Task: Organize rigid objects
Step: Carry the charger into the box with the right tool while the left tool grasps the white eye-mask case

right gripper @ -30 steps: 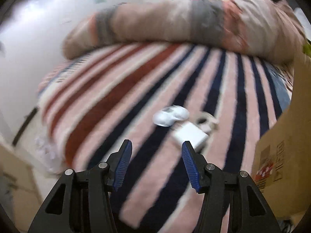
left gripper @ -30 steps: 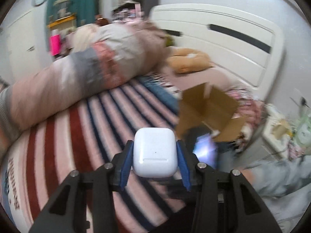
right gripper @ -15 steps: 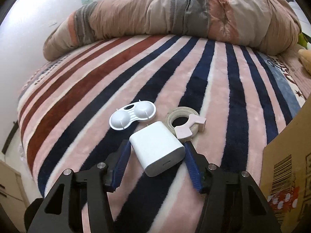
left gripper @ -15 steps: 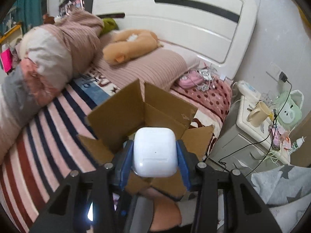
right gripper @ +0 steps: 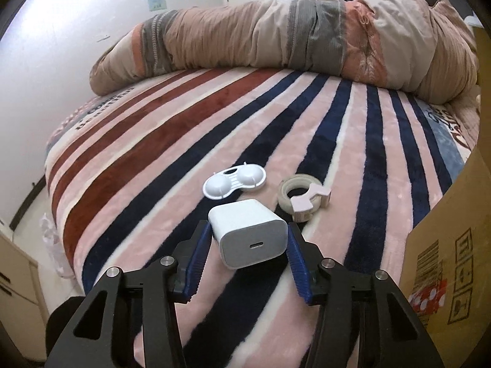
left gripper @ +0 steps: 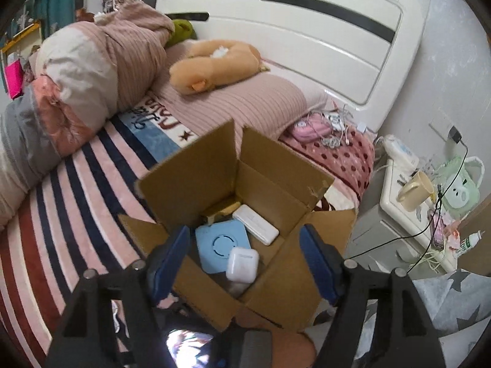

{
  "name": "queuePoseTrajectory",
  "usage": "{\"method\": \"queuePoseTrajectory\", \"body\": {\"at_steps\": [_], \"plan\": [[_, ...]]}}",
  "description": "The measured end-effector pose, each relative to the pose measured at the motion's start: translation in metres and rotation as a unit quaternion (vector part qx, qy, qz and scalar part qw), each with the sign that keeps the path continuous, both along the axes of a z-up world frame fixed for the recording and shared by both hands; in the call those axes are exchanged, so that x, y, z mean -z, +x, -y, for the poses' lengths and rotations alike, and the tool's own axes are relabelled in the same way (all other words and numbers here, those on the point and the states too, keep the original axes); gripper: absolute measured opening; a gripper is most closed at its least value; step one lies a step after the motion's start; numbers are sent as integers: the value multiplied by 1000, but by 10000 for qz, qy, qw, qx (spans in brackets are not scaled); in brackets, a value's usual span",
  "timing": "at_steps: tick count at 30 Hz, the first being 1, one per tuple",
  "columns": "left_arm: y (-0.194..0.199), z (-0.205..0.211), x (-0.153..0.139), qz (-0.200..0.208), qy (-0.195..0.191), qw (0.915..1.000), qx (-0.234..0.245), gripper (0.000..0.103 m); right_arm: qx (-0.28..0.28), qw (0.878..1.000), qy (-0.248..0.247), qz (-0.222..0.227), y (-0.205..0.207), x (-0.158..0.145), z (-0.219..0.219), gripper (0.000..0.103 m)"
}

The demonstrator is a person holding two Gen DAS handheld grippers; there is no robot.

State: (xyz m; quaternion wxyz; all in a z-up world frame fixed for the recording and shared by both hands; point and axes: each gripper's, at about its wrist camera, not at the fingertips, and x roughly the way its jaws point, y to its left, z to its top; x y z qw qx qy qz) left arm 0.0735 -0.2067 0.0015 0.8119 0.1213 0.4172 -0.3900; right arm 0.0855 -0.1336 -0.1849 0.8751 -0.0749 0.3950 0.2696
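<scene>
My left gripper [left gripper: 245, 257] is open and empty above an open cardboard box [left gripper: 184, 171] on the bed. Inside the box lie a white earbud case [left gripper: 242, 263], a light blue square device [left gripper: 221, 242] and a white flat pack [left gripper: 256, 224]. My right gripper [right gripper: 248, 251] is open, with its blue pads on either side of a white charger block [right gripper: 250, 237] that rests on the striped blanket. The pads stand close to the block; contact is not clear. Beyond the block lie a white double-dome case [right gripper: 234, 181] and a tape roll with a pink clip [right gripper: 302, 197].
A rolled quilt [right gripper: 276, 36] lies across the far side of the bed. The box wall [right gripper: 445, 263] rises at the right of the right wrist view. A plush toy [left gripper: 211, 64], pillow, headboard [left gripper: 307, 27] and a cluttered nightstand with a mug [left gripper: 414, 190] lie beyond the box.
My left gripper opened and the white earbud case dropped into the box. My right gripper moved forward around the charger block.
</scene>
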Motion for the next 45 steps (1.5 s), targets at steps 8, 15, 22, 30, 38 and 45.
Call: {"method": "queuePoseTrajectory", "body": {"at_steps": [8,15,22,30,38,45], "plan": [[-4,-116,-32,606,-329,9910,-1148,73,-85,9998,83,179,-18,-24,-1,44],[-2,-230,-3,748,-24,9724,-2211,74,-365,9975,248,544,-49,-72,-7,44],[7,-268,71,229,-67,9701,-2415,74,-102,9904,675,1202,-66,-151,29,44],[31,-237,133,-168,-135,9748,-2219,74,1068,9850,353,1311,-56,-205,119,44],[56,-198,183,-447,262,9776,-2041,69,1754,9799,-826,465,-20,-172,179,44],[66,-177,199,-351,530,9737,-2186,48,1690,9785,-1147,286,-5,-151,176,49]]}}
